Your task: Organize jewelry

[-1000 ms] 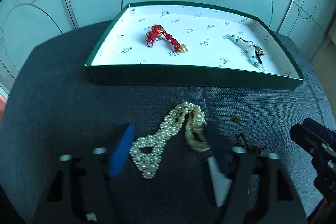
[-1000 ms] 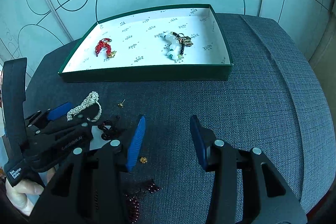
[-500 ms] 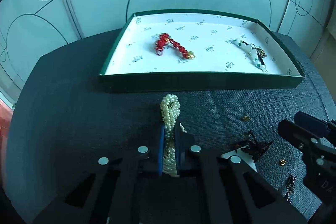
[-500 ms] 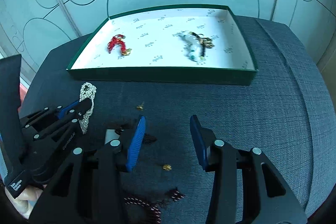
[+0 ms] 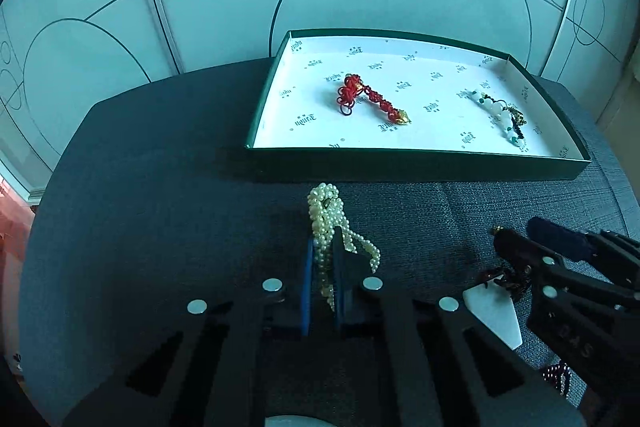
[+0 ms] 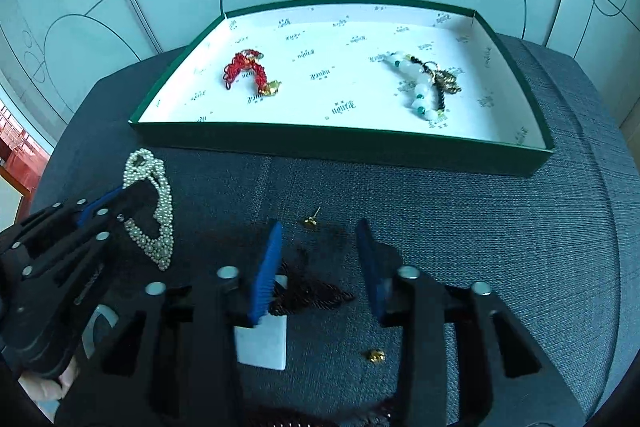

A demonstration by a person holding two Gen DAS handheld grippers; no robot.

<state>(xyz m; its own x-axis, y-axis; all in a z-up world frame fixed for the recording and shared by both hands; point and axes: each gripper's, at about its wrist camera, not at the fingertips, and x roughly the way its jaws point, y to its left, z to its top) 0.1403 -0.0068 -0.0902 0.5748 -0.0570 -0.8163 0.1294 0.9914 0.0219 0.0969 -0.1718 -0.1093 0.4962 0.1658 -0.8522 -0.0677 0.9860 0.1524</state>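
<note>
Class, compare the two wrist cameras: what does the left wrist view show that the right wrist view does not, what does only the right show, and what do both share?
Only the left wrist view: the pearl necklace seen pinched between the left gripper's pads.

Only the right wrist view: the gold earring, a gold bead, and the right gripper's jaws, which have just been closing, apart over a dark tassel.

Both: the green tray, red bracelet, white beaded bracelet, white card.

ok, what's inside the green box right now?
Inside the green box, on its printed white lining: a red knotted bracelet toward the left and a white-and-green bead bracelet with a dark strand toward the right. The near wall hides the lining's front edge.
</note>
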